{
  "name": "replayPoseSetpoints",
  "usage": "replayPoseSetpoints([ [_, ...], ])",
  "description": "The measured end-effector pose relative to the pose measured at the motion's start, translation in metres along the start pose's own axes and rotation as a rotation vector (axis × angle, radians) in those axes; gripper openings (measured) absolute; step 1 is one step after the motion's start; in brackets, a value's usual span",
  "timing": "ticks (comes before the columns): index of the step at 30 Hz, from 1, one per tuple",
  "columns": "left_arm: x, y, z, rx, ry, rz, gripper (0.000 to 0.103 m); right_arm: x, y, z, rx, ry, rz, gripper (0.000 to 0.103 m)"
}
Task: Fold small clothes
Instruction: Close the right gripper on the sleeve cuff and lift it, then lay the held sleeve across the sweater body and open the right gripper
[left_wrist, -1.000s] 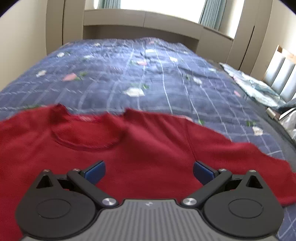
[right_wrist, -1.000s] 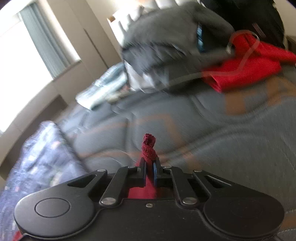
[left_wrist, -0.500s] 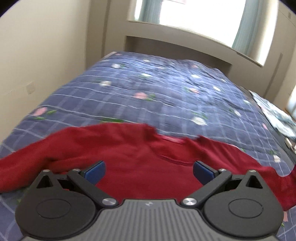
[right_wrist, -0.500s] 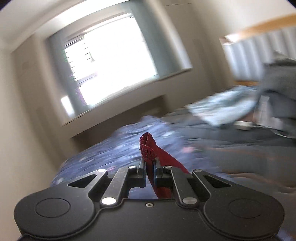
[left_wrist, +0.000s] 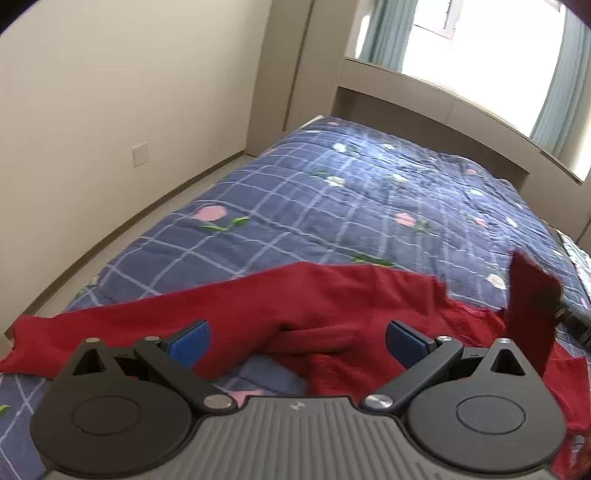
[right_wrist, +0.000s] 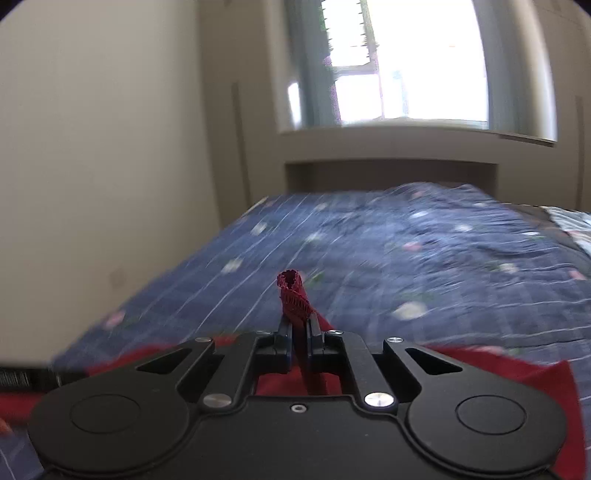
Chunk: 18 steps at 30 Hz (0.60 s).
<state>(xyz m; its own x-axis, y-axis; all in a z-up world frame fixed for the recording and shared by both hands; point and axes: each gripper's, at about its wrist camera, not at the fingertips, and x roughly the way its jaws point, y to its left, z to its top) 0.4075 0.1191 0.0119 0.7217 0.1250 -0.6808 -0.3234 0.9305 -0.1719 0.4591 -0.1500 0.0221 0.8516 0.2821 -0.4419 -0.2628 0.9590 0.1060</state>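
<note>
Right gripper (right_wrist: 298, 338) is clamped on a bunched cuff of the small dark-red knit sweater (left_wrist: 321, 302), which lies across the near end of the blue checked floral quilt (left_wrist: 369, 206); left gripper (left_wrist: 297, 338) is released, blue pads wide apart, nothing between them, hovering over the sweater's body. I read this as carrying the sleeve across for a fold. I'd keep the cuff low and taut, lay it flat over the body, pin the fold line with the left, and only let go once the sleeve rests on the quilt-side cloth without a twist.
</note>
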Motion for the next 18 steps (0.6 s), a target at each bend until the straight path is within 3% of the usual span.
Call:
replayPoseSetpoints([
  [4, 0.005, 0.017, -0.001, -0.009, 0.002, 0.022, 0.103, 0.017, 0.050, -0.028, -0.087, 0.062, 0.022, 0.007],
  [8, 0.012, 0.024, -0.004, -0.020, 0.008, 0.032, 0.103, 0.039, 0.066, -0.049, -0.139, 0.111, 0.041, 0.009],
  [10, 0.014, 0.023, -0.006, -0.022, 0.012, 0.037, 0.103, 0.045, 0.072, -0.059, -0.164, 0.134, 0.052, 0.018],
  [11, 0.017, 0.022, -0.007, -0.023, 0.016, 0.037, 0.103, 0.046, 0.075, -0.064, -0.171, 0.151, 0.067, 0.027],
  [14, 0.023, 0.014, -0.011, -0.021, 0.025, 0.024, 0.103, 0.048, 0.069, -0.071, -0.176, 0.181, 0.118, 0.068],
  [15, 0.024, 0.011, -0.013, -0.018, 0.026, 0.020, 0.103, 0.042, 0.066, -0.073, -0.180, 0.175, 0.130, 0.076],
  [18, 0.031, -0.006, -0.018, 0.001, 0.025, 0.013, 0.103, 0.020, 0.048, -0.077, -0.192, 0.161, 0.128, 0.088],
])
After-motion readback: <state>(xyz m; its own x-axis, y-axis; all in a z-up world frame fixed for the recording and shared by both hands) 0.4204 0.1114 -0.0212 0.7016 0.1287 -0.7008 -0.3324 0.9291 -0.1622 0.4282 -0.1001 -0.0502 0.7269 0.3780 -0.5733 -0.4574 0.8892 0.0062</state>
